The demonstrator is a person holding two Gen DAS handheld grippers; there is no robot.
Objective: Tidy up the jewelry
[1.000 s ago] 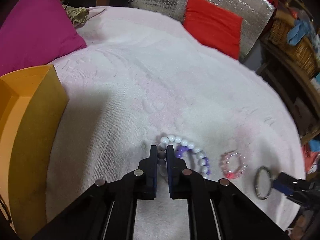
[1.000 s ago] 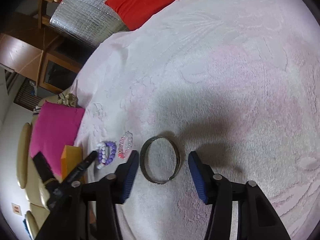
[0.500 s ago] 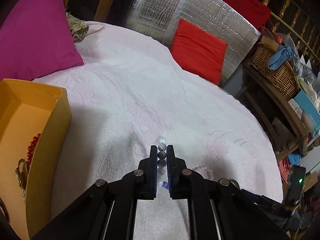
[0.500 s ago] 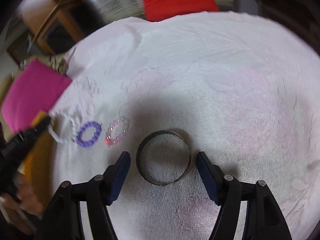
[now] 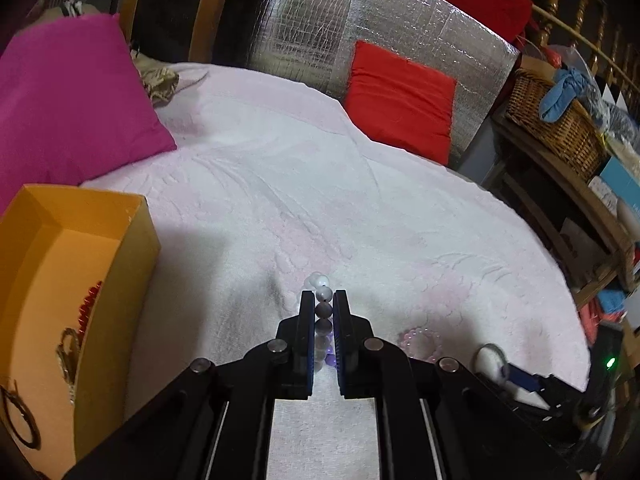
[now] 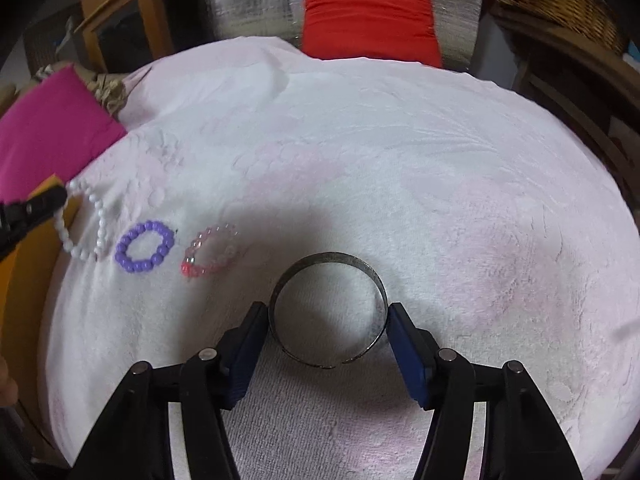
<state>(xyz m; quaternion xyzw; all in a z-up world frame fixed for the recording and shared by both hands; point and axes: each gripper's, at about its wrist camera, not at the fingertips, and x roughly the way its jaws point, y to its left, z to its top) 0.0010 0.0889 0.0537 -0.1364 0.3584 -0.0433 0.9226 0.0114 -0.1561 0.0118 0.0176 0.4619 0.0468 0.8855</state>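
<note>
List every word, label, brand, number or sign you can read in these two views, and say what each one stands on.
No readable text in either view.
Blue-and-white box on the shelf at right: any print on it is too blurred to read.
Yellow box, metal bangle and beaded bracelets: no lettering shows.
Green light at the right edge: only a glow, no sign or number.

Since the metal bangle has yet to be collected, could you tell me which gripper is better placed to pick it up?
Right. The right gripper straddles the metal bangle, jaws closing on it; the left gripper is shut on the white bead bracelet.
</note>
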